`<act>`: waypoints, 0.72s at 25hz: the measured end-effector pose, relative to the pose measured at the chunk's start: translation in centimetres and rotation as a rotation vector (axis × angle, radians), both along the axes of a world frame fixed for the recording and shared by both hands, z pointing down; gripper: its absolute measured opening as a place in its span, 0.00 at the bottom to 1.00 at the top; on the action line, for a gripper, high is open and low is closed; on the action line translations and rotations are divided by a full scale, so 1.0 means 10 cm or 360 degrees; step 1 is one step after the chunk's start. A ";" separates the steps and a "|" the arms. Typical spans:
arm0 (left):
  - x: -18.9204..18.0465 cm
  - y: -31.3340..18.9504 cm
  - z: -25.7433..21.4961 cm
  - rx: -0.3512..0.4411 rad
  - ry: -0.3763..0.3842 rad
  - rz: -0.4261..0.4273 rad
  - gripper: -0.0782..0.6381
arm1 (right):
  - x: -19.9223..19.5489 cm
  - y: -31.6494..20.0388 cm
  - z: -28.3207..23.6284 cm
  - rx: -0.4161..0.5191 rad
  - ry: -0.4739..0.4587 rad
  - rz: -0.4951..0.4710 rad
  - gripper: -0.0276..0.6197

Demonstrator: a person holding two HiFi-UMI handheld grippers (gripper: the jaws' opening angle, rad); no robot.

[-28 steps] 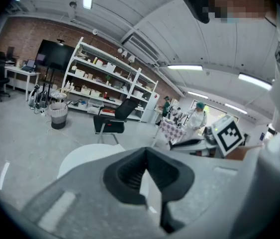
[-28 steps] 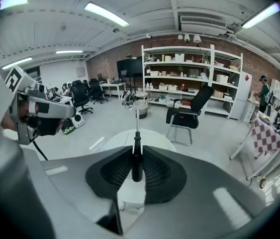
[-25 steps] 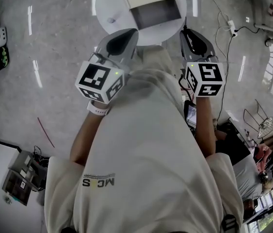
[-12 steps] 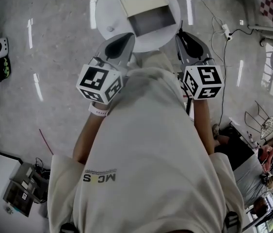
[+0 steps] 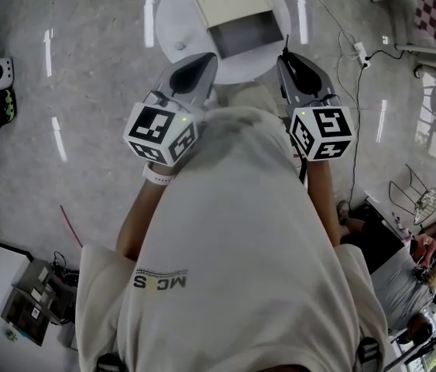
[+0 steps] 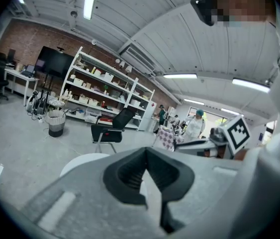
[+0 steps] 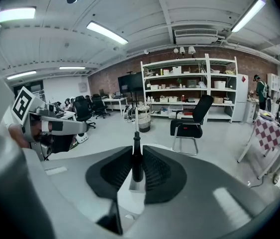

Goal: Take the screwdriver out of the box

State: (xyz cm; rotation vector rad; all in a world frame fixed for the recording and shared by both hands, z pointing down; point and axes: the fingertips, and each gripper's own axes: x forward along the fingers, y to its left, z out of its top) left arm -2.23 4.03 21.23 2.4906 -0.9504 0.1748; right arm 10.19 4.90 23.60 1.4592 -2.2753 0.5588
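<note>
An open box [image 5: 237, 18] with a pale lid and a grey inside lies on the round white table [image 5: 173, 10] in the head view. My right gripper [image 5: 289, 54] hovers at the table's near right edge, shut on the black handle of the screwdriver [image 7: 137, 156], whose thin shaft [image 5: 286, 43] points up and away from the jaws. In the right gripper view the pads [image 7: 154, 171] of the right gripper [image 7: 137, 169] press both sides of the handle. My left gripper [image 5: 208, 57] hangs over the table's near left edge. Its jaws [image 6: 145, 156] meet at the tips with nothing between them.
A small round object [image 5: 179, 46] sits on the table left of the box. Cables and a power strip [image 5: 366, 43] lie on the floor at the right. A black office chair [image 7: 192, 121], shelving [image 7: 189, 86] and a checkered table [image 7: 271, 128] stand farther off.
The right gripper has drifted slightly left and toward the body with the screwdriver still in it. The left gripper has barely moved.
</note>
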 end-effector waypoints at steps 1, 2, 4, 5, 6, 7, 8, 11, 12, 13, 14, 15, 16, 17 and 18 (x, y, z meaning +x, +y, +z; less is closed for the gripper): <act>-0.01 -0.01 0.01 -0.0003 0.0002 -0.0001 0.11 | -0.01 -0.01 0.00 0.0001 -0.0001 0.0000 0.14; -0.02 -0.01 0.01 -0.0008 0.0006 -0.0002 0.11 | -0.02 -0.02 0.00 0.0001 -0.0003 0.0001 0.14; -0.02 -0.02 0.01 -0.0017 0.0016 -0.0002 0.11 | -0.03 -0.04 -0.01 -0.0001 -0.0010 0.0004 0.14; -0.02 -0.02 0.00 -0.0016 0.0018 -0.0001 0.11 | -0.03 -0.04 -0.01 -0.0003 -0.0013 0.0005 0.14; -0.02 -0.02 -0.01 -0.0014 0.0019 0.0000 0.11 | -0.03 -0.04 -0.01 -0.0007 -0.0017 0.0006 0.14; -0.02 -0.02 -0.01 -0.0013 0.0023 0.0001 0.11 | -0.04 -0.04 -0.01 -0.0011 -0.0020 0.0006 0.14; -0.02 -0.02 -0.01 -0.0014 0.0028 0.0000 0.11 | -0.05 -0.04 -0.01 -0.0015 -0.0022 0.0007 0.14; 0.01 -0.03 0.03 -0.0018 0.0036 -0.0001 0.11 | -0.02 -0.05 0.03 -0.0029 -0.0033 0.0008 0.14; 0.04 -0.03 0.05 -0.0024 0.0038 0.0001 0.11 | 0.00 -0.05 0.04 -0.0034 -0.0038 0.0011 0.14; 0.06 -0.03 0.06 -0.0032 0.0040 0.0004 0.11 | 0.01 -0.05 0.06 -0.0041 -0.0041 0.0014 0.14; 0.07 -0.03 0.07 -0.0040 0.0042 0.0007 0.11 | 0.02 -0.05 0.06 -0.0049 -0.0042 0.0016 0.14; 0.07 -0.04 0.07 -0.0047 0.0046 0.0010 0.11 | 0.01 -0.06 0.06 -0.0056 -0.0043 0.0018 0.14; 0.06 -0.05 0.06 -0.0051 0.0049 0.0013 0.11 | 0.00 -0.07 0.05 -0.0062 -0.0042 0.0018 0.14; 0.05 -0.05 0.05 -0.0053 0.0053 0.0014 0.11 | -0.02 -0.07 0.05 -0.0067 -0.0040 0.0017 0.14; 0.04 -0.06 0.05 -0.0053 0.0057 0.0014 0.11 | -0.03 -0.08 0.05 -0.0069 -0.0038 0.0017 0.14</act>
